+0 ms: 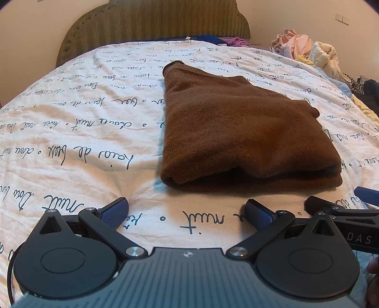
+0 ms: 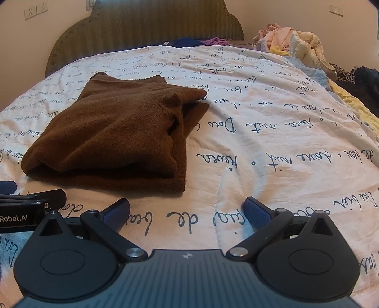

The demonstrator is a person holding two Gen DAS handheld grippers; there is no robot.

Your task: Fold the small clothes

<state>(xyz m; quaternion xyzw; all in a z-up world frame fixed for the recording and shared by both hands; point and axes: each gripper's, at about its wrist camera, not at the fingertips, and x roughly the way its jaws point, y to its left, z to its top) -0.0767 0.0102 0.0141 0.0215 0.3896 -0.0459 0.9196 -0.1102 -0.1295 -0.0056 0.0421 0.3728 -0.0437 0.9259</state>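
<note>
A brown knit garment (image 1: 239, 128) lies folded on the white bedspread with black script (image 1: 83, 118); it also shows in the right wrist view (image 2: 118, 132). My left gripper (image 1: 187, 210) is open and empty, just short of the garment's near edge. My right gripper (image 2: 187, 208) is open and empty, in front of the garment's near right corner. Each gripper shows at the edge of the other's view, the right one (image 1: 341, 208) and the left one (image 2: 28, 203).
A padded olive headboard (image 1: 156, 21) stands at the far end. A heap of pale and dark clothes (image 2: 296, 40) lies at the bed's far right. Blue and purple cloth (image 2: 196, 42) lies by the headboard. Wall sockets (image 2: 35, 9) are at the upper left.
</note>
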